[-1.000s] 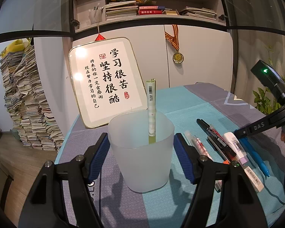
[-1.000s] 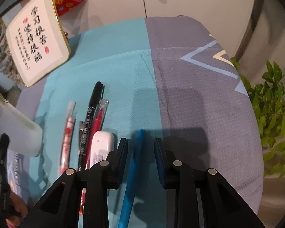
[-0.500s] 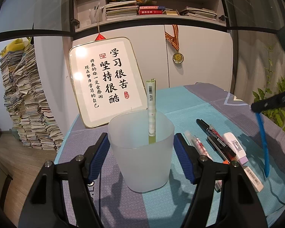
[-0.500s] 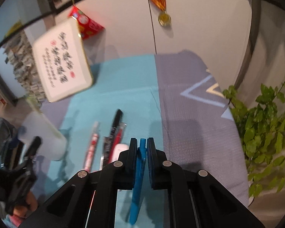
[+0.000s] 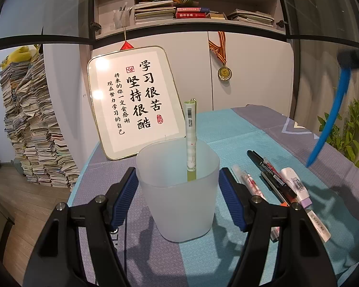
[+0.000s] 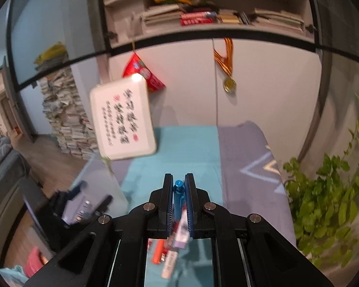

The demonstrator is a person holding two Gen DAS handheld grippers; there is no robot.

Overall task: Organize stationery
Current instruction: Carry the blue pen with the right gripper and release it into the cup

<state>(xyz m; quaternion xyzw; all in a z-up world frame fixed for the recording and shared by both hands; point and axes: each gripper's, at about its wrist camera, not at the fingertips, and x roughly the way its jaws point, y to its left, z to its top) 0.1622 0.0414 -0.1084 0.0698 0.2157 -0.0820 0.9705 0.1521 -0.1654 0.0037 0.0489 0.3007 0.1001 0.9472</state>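
A frosted white cup [image 5: 178, 186] stands on the table between the fingers of my left gripper [image 5: 178, 189], whose blue pads sit at its sides. A green pen [image 5: 190, 138] stands upright in the cup. My right gripper [image 6: 179, 196] is shut on a blue pen [image 6: 178, 197], lifted high above the table. In the left wrist view that blue pen [image 5: 330, 122] hangs at the upper right, tip down. Several pens and markers [image 5: 270, 179] and a white correction tape [image 5: 295, 186] lie on the cloth right of the cup.
A framed calligraphy board [image 5: 134, 100] leans against the cabinet behind the cup. A medal [image 5: 224, 71] hangs on the cabinet door. A green plant [image 6: 328, 191] stands off the table's right edge. Stacks of books [image 5: 33, 129] rise on the floor at the left.
My right gripper closed on the blue pen lying on the table and lifted it up high, tilting it tip down. The left gripper and cup have not moved.
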